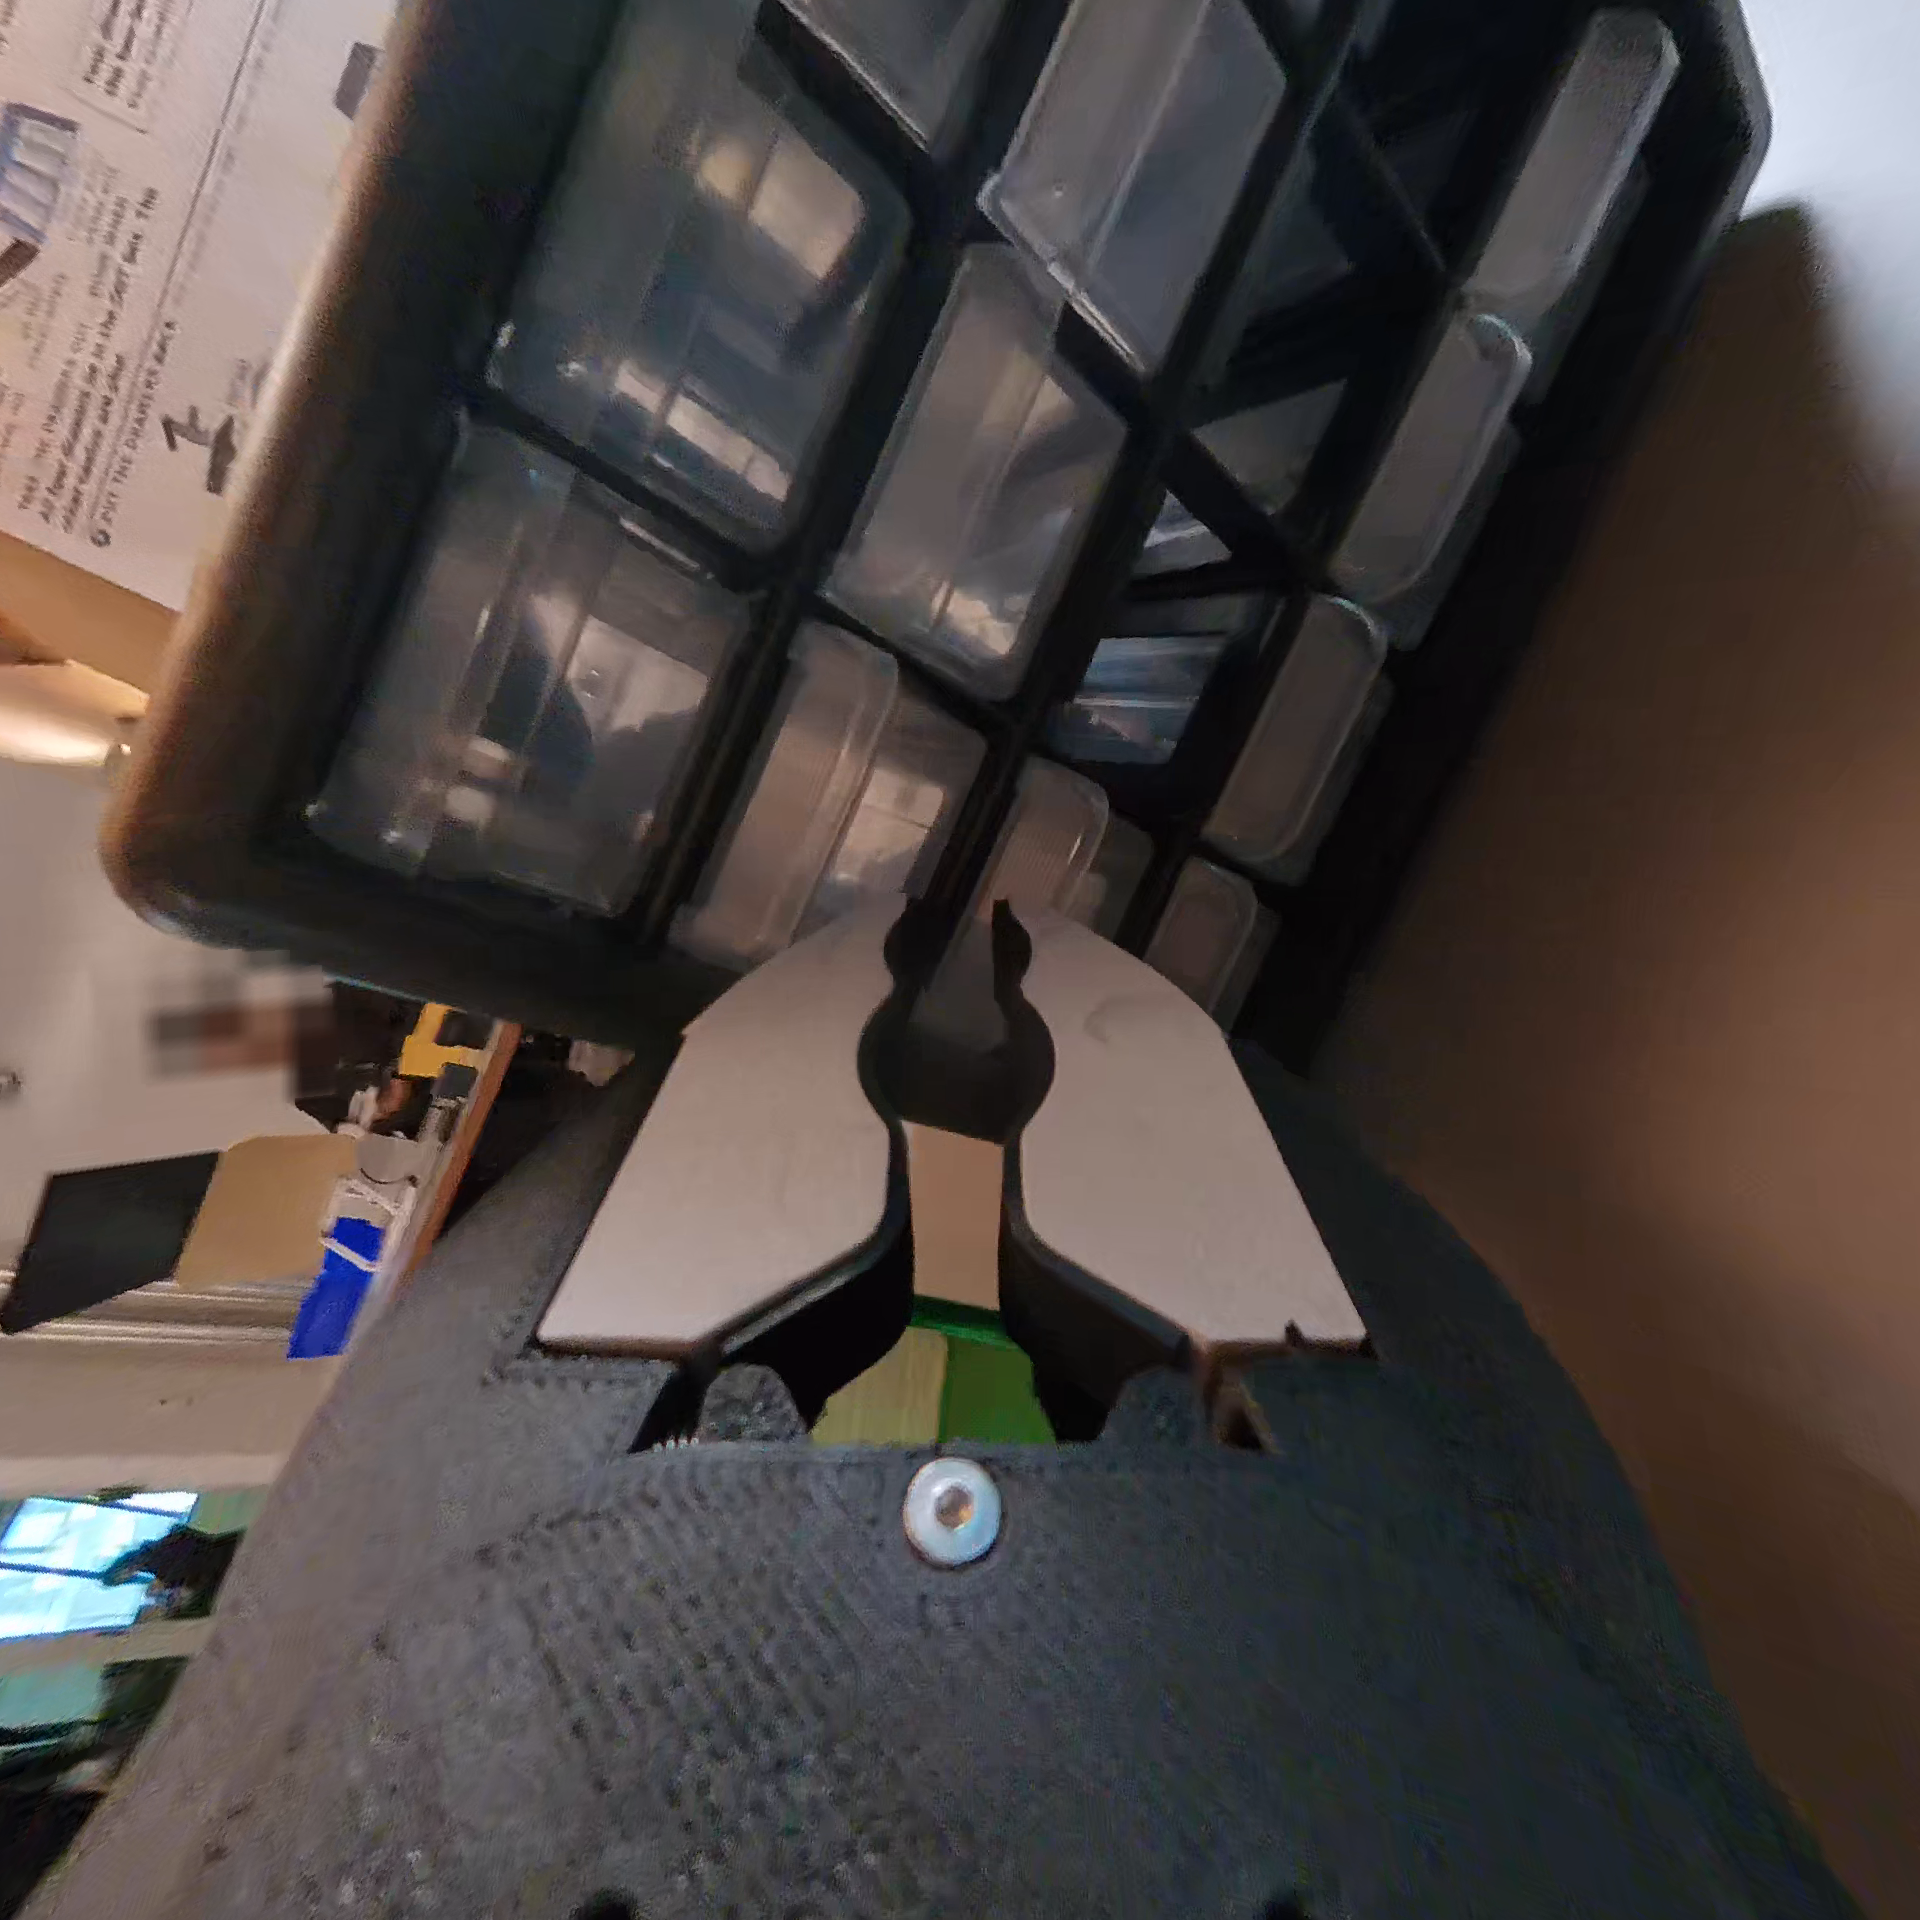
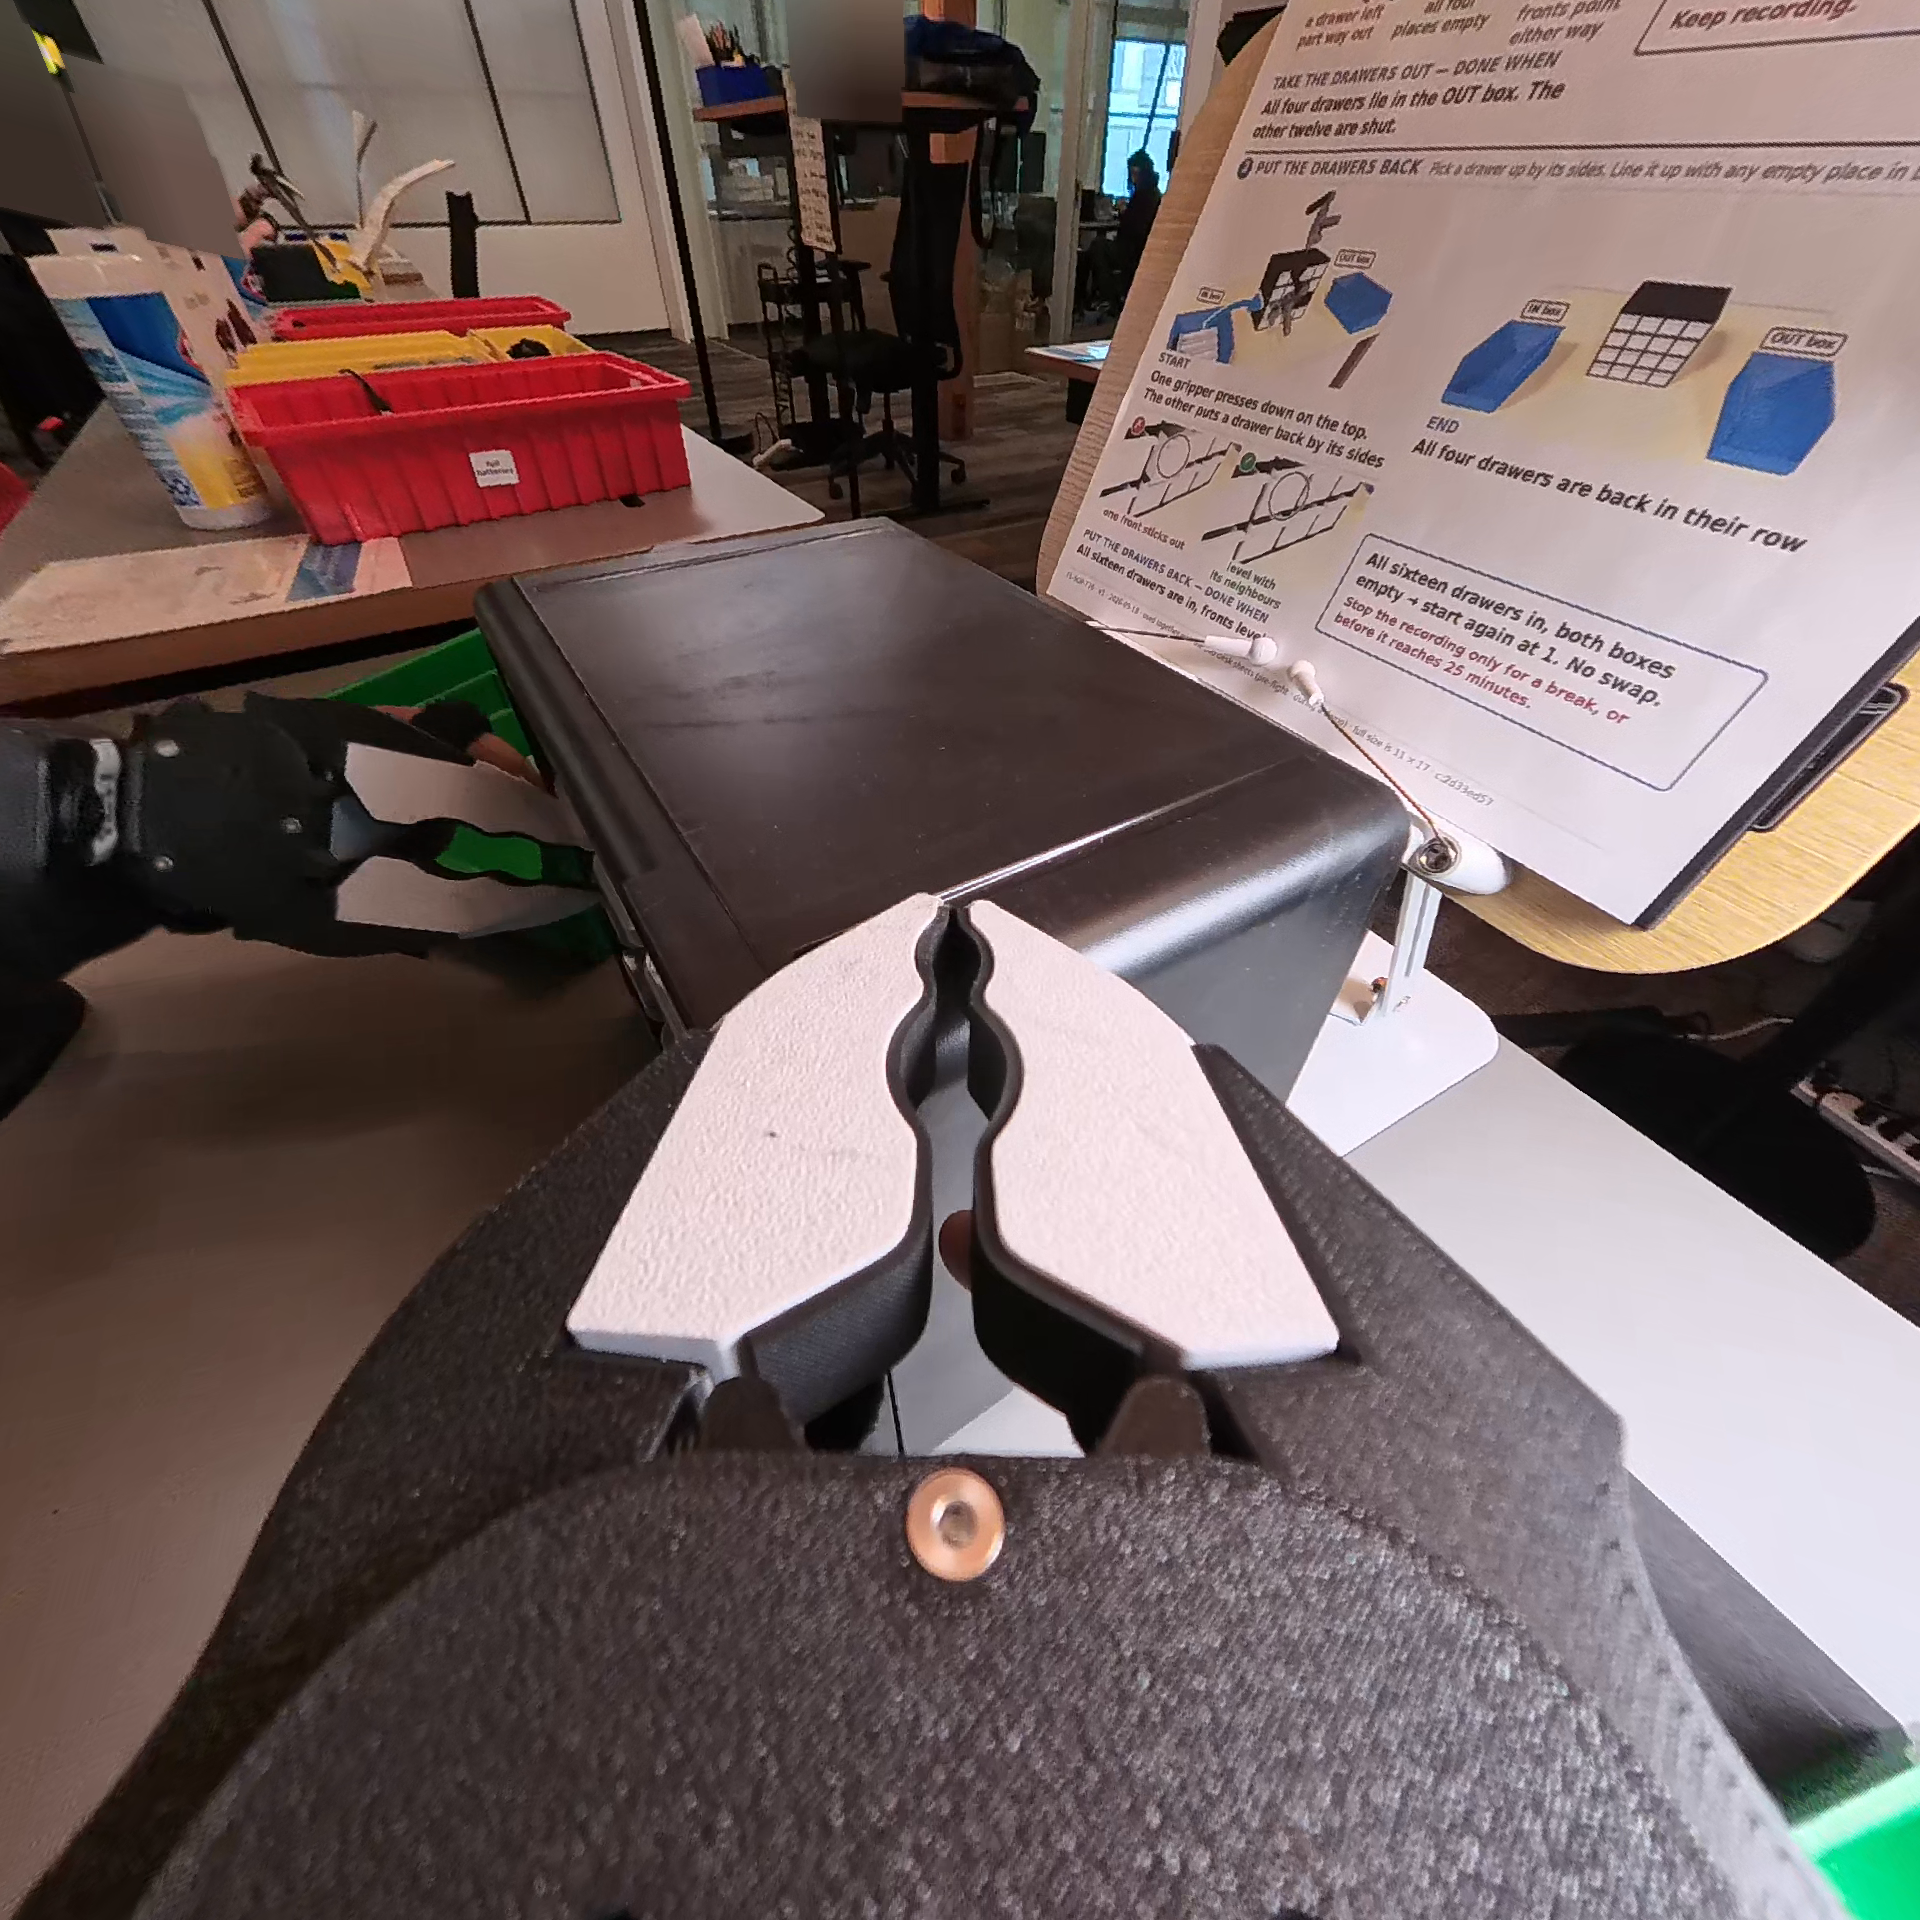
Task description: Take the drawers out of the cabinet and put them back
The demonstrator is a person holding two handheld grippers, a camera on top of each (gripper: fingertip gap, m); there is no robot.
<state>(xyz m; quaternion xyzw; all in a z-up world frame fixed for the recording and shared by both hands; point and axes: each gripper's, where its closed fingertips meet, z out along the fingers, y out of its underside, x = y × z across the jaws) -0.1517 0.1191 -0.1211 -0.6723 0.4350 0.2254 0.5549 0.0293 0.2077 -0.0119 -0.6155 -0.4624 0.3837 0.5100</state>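
Note:
The black cabinet fills the left wrist view, its front a grid of clear drawers. One clear drawer sticks out of its slot, and the slots beside it look dark and empty. My left gripper is at the cabinet front, its jaws a narrow gap apart astride a black divider between two drawers. I cannot tell whether they clamp anything. It also shows in the right wrist view at the cabinet's front side. My right gripper is shut and empty, with its tips on the rear edge of the cabinet top.
A green bin sits behind the left gripper. An instruction board stands on a white stand right of the cabinet. Red bins and a wipes canister are on the far table. Another green bin edge is at the lower right.

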